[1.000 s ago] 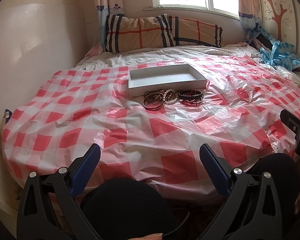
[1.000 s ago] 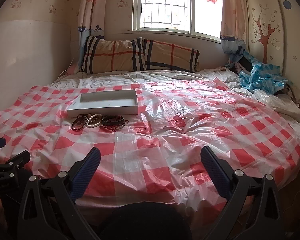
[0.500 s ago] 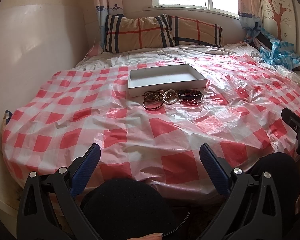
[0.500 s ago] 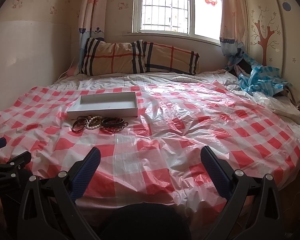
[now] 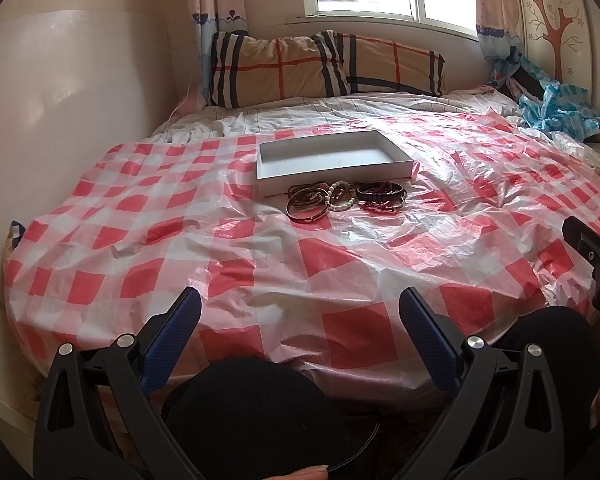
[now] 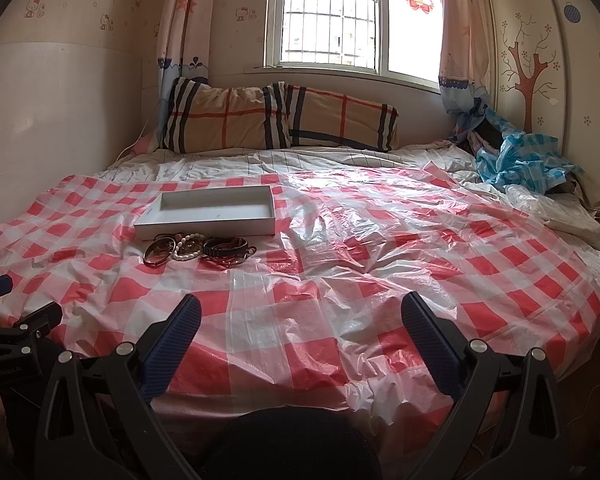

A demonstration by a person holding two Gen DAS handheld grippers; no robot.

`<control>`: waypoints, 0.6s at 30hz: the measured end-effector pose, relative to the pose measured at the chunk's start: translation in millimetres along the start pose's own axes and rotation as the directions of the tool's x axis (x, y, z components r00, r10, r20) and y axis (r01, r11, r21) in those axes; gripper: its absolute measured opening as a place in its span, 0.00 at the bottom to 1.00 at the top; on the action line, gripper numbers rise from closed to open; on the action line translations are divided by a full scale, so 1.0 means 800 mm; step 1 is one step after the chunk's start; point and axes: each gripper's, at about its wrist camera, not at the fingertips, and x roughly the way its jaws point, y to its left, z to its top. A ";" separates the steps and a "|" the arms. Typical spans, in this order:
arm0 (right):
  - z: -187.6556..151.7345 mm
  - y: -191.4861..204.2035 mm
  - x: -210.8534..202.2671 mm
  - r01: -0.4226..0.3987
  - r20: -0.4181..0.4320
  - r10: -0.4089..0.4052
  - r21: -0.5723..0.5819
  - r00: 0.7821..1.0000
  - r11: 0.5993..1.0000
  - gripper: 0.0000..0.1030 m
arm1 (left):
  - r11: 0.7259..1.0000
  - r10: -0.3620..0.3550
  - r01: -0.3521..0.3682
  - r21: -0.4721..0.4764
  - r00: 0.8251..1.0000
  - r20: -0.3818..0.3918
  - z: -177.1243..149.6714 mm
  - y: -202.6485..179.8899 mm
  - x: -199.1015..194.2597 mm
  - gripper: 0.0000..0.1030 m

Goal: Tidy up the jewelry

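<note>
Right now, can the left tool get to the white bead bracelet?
Probably yes. The left tool is open, and only bare red-checked plastic sheet lies between it and the white bead bracelet, which sits farther up the bed beside the shallow white box.

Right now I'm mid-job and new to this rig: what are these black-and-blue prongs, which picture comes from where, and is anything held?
No robot arm here: a person holds one two-finger tool in each hand, each carrying a forward-looking fisheye camera. One picture looks along the left tool, the other along the right tool. Both stand open and hold nothing. On the red checked plastic sheet covering the bed lie an empty white tray and, just in front of it, dark bangles, a white bead bracelet and dark band bracelets.
</note>
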 end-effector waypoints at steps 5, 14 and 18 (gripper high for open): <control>0.009 0.003 -0.002 -0.039 -0.011 0.039 -0.020 0.999 0.999 0.93 | 0.999 -0.007 0.007 0.034 1.000 -0.016 0.006 -0.001 -0.003 0.93; 0.039 0.007 0.016 -0.208 -0.006 0.209 0.082 0.978 0.975 0.93 | 0.998 -0.049 0.050 0.022 0.997 -0.052 0.030 0.001 0.014 0.93; 0.049 0.019 0.038 -0.219 -0.033 0.220 0.039 0.975 0.975 0.93 | 0.997 -0.073 0.074 0.009 0.995 -0.068 0.040 0.005 0.034 0.93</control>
